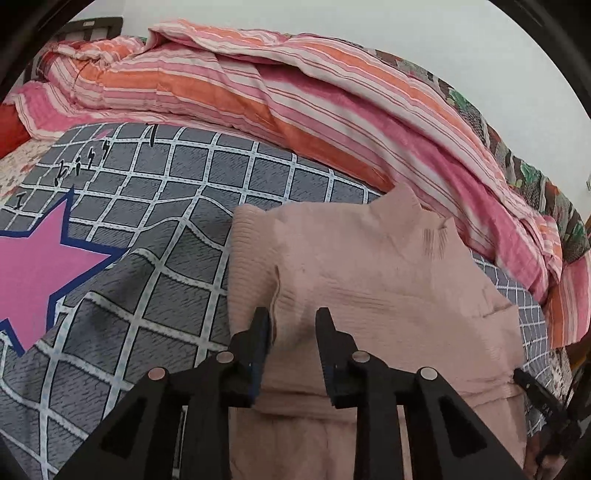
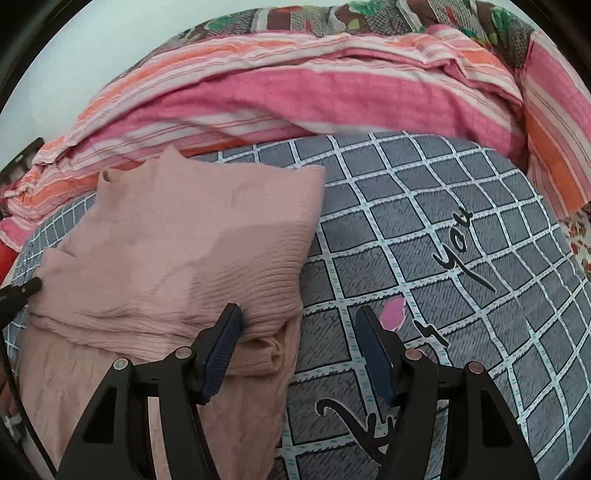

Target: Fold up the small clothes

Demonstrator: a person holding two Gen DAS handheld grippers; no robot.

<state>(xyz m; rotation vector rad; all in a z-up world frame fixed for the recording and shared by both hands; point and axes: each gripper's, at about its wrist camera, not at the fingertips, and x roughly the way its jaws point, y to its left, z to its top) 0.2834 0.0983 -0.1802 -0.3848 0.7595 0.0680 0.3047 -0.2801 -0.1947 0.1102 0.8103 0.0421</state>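
1. Bed sheet point(image 1: 155, 229), grey check, lies flat and bare left of the sweater point(image 1: 369, 280): open passage there.
2. Sheet right of the sweater, right wrist view, also bare.
3. Rumpled striped quilt point(image 1: 280, 96) banks high along the far side, touching the sweater's collar: blocks reach beyond.
4. Wall point(image 1: 406, 26) behind the quilt.

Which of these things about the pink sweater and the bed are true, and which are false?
1. The pink sweater lies on a grey checked sheet. True.
2. A green star is printed on the sheet. False: the star is pink with a blue edge.
3. The right gripper is clamped shut. False: its jaws stand apart.
4. A striped pink and orange quilt is bunched behind the sweater. True.
5. The left gripper squeezes the sweater. False: its jaws are apart over it.
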